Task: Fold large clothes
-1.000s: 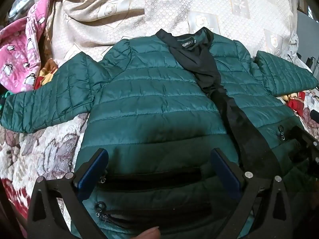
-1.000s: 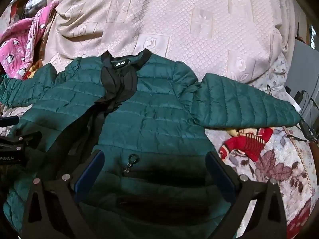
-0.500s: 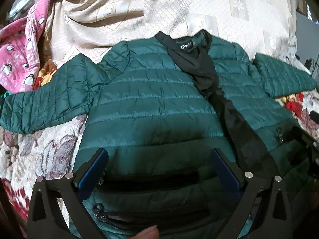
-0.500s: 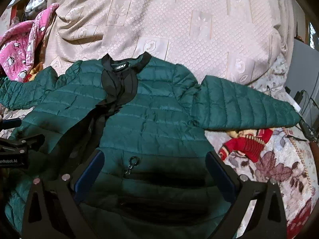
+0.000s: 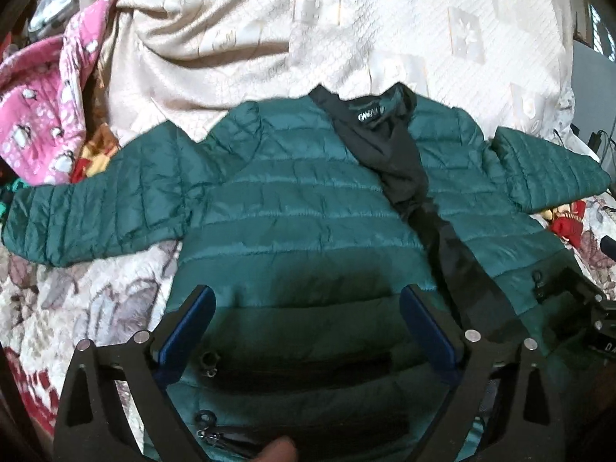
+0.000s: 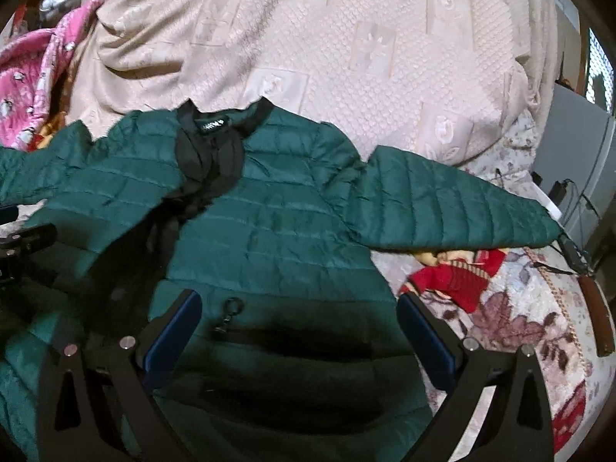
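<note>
**Inspector:** Jacket [image 5: 308, 208], green and quilted, is lying front-up on the bed, collar toward the far edge, hem at the near edge under both tools. Compared with a second ago, both cameras are sitting higher and farther back: the collar is appearing lower in the left view and more of the cream bedspread [image 6: 346, 57] is showing beyond it. Nothing on the garment itself is shifting.

**Recorder:** Meaning for the fold?

**Inspector:** I am judging that no fold is begun; the spreading step is looking finished and the tools are lifting clear to pick a new hold, likely a sleeve.

**Recorder:** Tool states?

**Inspector:** Left gripper [image 5: 308, 327] is standing spread wide over the hem, pinching nothing. Right gripper [image 6: 300, 331] is likewise spread, empty, above the pocket zip.

**Recorder:** Garment condition?

**Inspector:** Front is lying open, black lining [image 5: 389, 154] showing down the middle. Left sleeve [image 5: 96, 215] and right sleeve [image 6: 442, 208] are stretching outward toward the bed's side edges. A red knit item [image 6: 458, 277] is lying just beside the right sleeve.
</note>
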The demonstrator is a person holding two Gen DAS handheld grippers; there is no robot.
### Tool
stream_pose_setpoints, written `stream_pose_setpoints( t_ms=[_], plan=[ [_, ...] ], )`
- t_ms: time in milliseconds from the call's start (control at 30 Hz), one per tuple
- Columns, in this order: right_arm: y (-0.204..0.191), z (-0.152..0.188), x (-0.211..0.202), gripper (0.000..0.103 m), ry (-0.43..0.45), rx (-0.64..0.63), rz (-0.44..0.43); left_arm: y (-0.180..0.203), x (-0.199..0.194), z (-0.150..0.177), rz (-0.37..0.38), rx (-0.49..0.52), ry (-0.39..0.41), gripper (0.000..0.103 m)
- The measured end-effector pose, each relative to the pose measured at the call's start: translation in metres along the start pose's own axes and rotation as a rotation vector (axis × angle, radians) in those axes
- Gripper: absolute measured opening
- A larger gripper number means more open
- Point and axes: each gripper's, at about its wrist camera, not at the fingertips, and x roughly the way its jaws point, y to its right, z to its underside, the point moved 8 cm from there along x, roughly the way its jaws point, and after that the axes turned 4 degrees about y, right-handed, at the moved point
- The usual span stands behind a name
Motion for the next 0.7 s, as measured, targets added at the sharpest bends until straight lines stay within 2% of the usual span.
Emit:
stream_pose_setpoints(
  t_ms=[167, 567, 700],
  plan=[
    [0.011, 0.004, 0.005, 0.103, -0.031, 0.043, 0.008, -0.001, 0.004, 0.008, 0.015, -0.013, -0.024, 0.036],
    [0.014, 0.010, 0.010, 0.103, -0.074, 0.080, -0.007, 0.003, 0.002, 0.009, 0.032, -0.024, -0.012, 0.036],
    [0.016, 0.007, 0.008, 0.103, -0.054, 0.101, -0.015, 0.001, 0.008, 0.014, 0.056, -0.061, -0.064, 0.036]
  ],
)
